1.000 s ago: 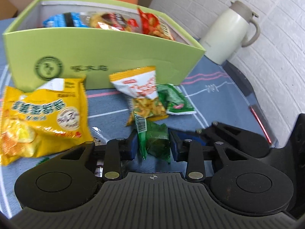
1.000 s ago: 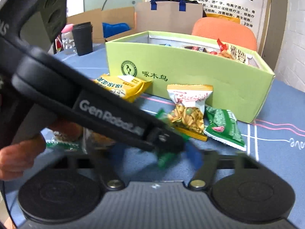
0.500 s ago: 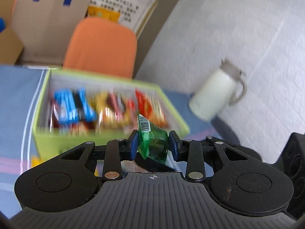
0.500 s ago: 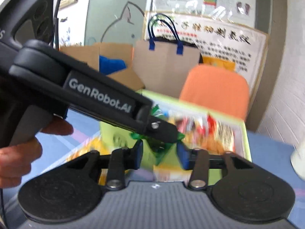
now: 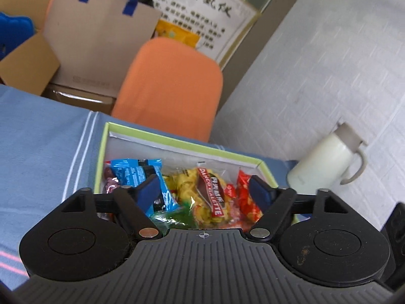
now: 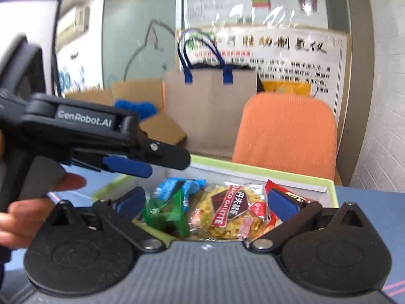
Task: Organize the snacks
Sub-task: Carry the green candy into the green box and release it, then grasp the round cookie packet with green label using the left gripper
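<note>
Over the open lime-green cardboard box, both tongs have just been opening, and nothing is pinched in either now. The left tongs stand spread, blue pads clear of everything; the right tongs are spread as wide as they go. Half a second ago both pairs were closed on the small green foil snack packet; it has dropped free and, in the right wrist view, sits blurred between the right pads without touching them, at the near edge of the box among the other snacks. In the left wrist view only a green sliver shows, just above the tool body.

I judge this a finished release: one more snack is in the box, and the tongs are free for whatever is left outside it.

The packet is crinkled, glossy and translucent green, tilted on end rather than flat. It leans by the blue wrapped bar, with the yellow biscuit bag with a brown label beside it.
</note>
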`<state>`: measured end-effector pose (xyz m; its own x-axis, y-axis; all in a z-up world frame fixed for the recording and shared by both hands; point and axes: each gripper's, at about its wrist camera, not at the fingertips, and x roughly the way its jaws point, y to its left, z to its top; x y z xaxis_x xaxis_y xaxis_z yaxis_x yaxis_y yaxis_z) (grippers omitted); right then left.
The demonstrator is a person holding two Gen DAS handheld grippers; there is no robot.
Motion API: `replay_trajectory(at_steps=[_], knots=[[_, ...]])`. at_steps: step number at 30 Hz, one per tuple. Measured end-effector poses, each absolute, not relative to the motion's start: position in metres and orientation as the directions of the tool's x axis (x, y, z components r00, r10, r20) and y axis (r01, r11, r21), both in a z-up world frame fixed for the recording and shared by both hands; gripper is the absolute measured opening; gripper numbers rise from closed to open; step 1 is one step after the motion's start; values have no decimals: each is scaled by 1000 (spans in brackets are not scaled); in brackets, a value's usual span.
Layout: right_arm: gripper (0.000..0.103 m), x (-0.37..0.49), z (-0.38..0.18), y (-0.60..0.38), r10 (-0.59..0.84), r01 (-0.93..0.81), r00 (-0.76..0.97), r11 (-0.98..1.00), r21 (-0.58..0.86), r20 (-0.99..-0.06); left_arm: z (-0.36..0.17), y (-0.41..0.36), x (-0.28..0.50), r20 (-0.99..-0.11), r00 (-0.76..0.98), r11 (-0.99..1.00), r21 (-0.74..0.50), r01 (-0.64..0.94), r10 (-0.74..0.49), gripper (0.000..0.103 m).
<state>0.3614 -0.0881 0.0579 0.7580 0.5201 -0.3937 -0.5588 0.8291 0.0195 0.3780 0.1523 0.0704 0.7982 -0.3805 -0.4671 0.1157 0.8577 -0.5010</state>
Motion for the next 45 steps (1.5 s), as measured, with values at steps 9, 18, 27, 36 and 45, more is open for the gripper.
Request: replay_trajectory(at_steps=[9, 18, 27, 36, 45], knots=[[102, 280, 54, -97, 633, -636, 618, 751, 177, -466, 74, 162, 296, -458, 812, 879, -457, 133, -361, 74], [102, 189, 6, -49, 598, -718, 550, 695, 35, -583, 23, 179, 220, -580, 753, 901, -433, 39, -311, 73], [102, 209, -12, 9, 590, -763, 461, 645, 43, -663, -4, 203, 211, -611, 665, 833, -553, 30, -430, 59], [102, 210, -22, 18, 549, -740, 485, 672, 15, -681, -14, 201, 218, -631, 629, 845, -529, 78, -453, 53], [66, 207, -17, 3, 526, -702, 549, 712, -16, -649, -20, 200, 219, -630, 624, 846, -524, 96, -462, 3]])
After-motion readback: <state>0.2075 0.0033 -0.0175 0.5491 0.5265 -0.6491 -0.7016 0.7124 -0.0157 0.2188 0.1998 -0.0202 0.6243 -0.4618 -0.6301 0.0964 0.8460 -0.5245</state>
